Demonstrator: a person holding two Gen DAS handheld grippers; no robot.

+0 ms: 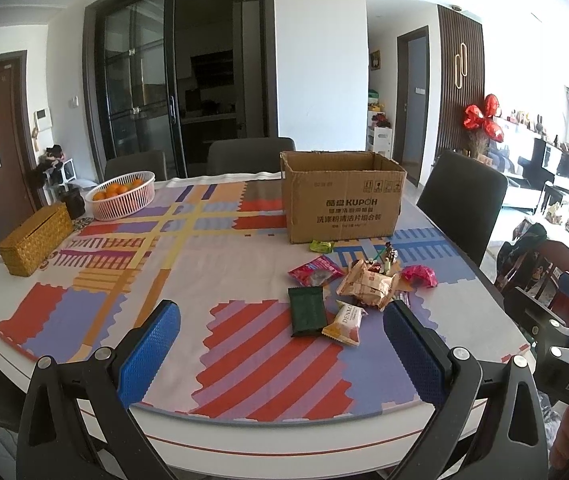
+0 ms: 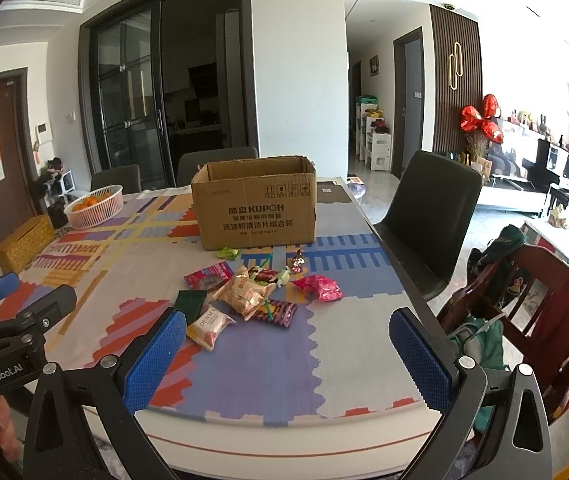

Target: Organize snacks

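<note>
Blue-padded fingers of the left gripper [image 1: 282,354] and the right gripper [image 2: 288,354] stand spread wide over the near table [image 2: 268,434] edge, gripping nothing; the left one's body reads "GenRobot.AI", the right one's only "DAS", cut off. Beyond lies the snack pile [image 2: 252,294], one white-and-yellow packet [image 1: 344,323] marked "DENMA…", small sweets behind it too tiny to identify. Just past the pile stands an open cardboard box [image 2: 256,216] printed "KUPOH", its inside hidden.
</note>
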